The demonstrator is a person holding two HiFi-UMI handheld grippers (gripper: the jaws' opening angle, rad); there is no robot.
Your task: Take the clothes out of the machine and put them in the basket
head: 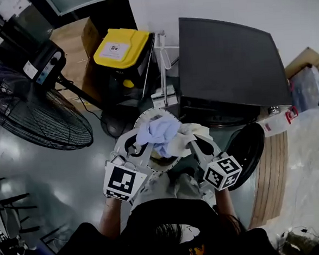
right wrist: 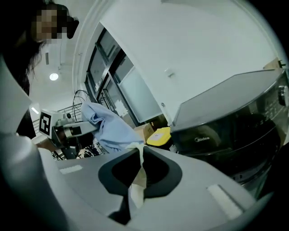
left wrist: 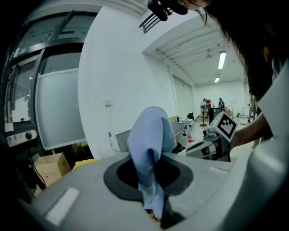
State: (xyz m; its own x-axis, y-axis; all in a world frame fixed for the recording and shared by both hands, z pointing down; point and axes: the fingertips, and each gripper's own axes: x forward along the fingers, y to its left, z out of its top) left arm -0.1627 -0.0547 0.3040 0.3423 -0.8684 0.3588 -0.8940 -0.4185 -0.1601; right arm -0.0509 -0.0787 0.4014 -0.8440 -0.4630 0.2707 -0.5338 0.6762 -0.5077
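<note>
In the head view both grippers are raised side by side over a round white basket [head: 142, 118]. My left gripper [head: 142, 148] is shut on a light blue garment [head: 159, 132], which bunches above its jaws [left wrist: 151, 143]. Beside it, my right gripper [head: 192, 144] is shut on a cream cloth [head: 191, 133]; a strip of that cloth [right wrist: 137, 180] is pinched in the closed jaws. The dark washing machine [head: 231, 64] stands behind, with its round door [head: 249, 145] swung open at the right. From the right gripper view I see the blue garment [right wrist: 108, 128] and the machine's front [right wrist: 235, 122].
A large floor fan [head: 39, 119] stands to the left. A black bin with a yellow lid [head: 121, 48] and a cardboard box [head: 69, 40] sit left of the machine. A wooden board [head: 272, 176] lies on the floor at the right.
</note>
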